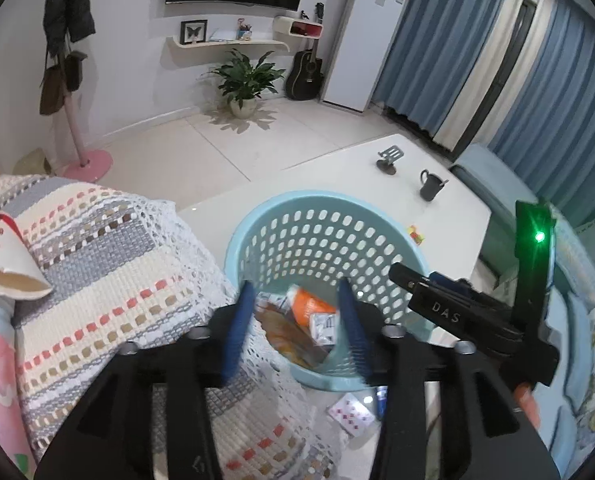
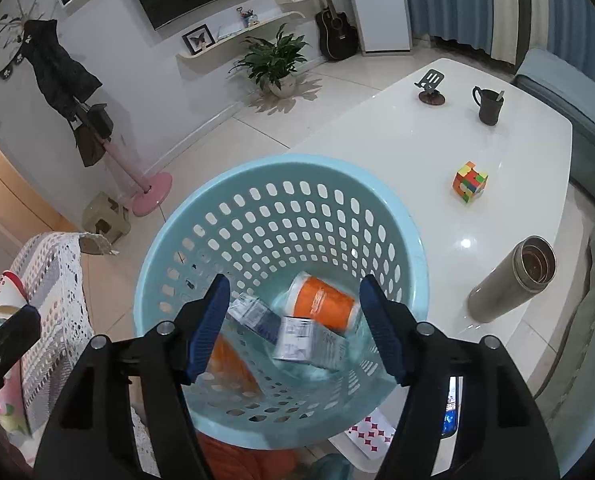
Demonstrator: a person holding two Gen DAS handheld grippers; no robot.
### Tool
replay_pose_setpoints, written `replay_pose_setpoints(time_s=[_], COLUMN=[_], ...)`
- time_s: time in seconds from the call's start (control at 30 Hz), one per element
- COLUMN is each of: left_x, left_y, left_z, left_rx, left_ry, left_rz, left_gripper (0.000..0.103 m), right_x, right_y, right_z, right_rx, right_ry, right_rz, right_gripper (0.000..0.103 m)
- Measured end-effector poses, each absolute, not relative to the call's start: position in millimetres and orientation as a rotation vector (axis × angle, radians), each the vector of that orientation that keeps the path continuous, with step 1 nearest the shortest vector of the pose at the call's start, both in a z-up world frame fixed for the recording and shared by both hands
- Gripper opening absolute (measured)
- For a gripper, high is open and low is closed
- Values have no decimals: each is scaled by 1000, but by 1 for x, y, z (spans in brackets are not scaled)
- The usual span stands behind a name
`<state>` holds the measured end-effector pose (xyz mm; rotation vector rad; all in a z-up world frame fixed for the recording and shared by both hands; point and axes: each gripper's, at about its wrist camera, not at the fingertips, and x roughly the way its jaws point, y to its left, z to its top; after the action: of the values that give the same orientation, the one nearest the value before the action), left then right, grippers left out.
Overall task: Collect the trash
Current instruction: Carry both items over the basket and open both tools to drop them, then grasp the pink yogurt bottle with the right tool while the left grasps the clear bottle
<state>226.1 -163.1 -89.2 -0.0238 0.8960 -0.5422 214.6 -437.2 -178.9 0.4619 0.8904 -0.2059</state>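
Note:
A light blue perforated basket [image 1: 297,197] [image 2: 281,161] stands at the near end of the white table [image 2: 397,148]. At its bottom lie an orange paper cup [image 2: 323,302] [image 1: 311,304], a white carton [image 2: 301,338], a blue and white carton [image 2: 253,314] and an orange wrapper [image 2: 229,360] [image 1: 285,334], all slightly blurred. My left gripper [image 1: 296,292] hangs open over the basket's near rim, with nothing pressed between its blue pads. My right gripper [image 2: 294,284] is open above the basket's mouth and holds nothing. Its black body [image 1: 449,314] shows at the right of the left wrist view.
A crochet cloth [image 1: 109,260] covers a seat left of the basket, with a torn paper cup [image 1: 5,256] on it. On the table are a colour cube [image 2: 470,182], a steel flask [image 2: 509,280], a dark mug [image 2: 489,106], a phone stand [image 2: 431,84] and playing cards [image 2: 371,432].

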Motion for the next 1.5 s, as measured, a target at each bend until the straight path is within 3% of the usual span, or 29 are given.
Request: replay_pose_setpoints(time_s=[0.57,1.03,1.27,1.5], left_x=[183,108,98,131], left_y=[-104,39,117,140], left_z=[-64,-35,-45,-76], left_rx=[-90,-216,-334,-417], left_ry=[818,697,716,840], left_rz=[-494,-252,-131,-106], left_gripper=[48,48,48,48], right_x=[195,165,167,176], right_y=[-393,-277,-203,-151], right_z=[-124,-69,-71,-69], right_rx=[397,251,178,129], right_ry=[797,716,759,777], right_rz=[-129,81,196,266], right_gripper=[64,64,64,64])
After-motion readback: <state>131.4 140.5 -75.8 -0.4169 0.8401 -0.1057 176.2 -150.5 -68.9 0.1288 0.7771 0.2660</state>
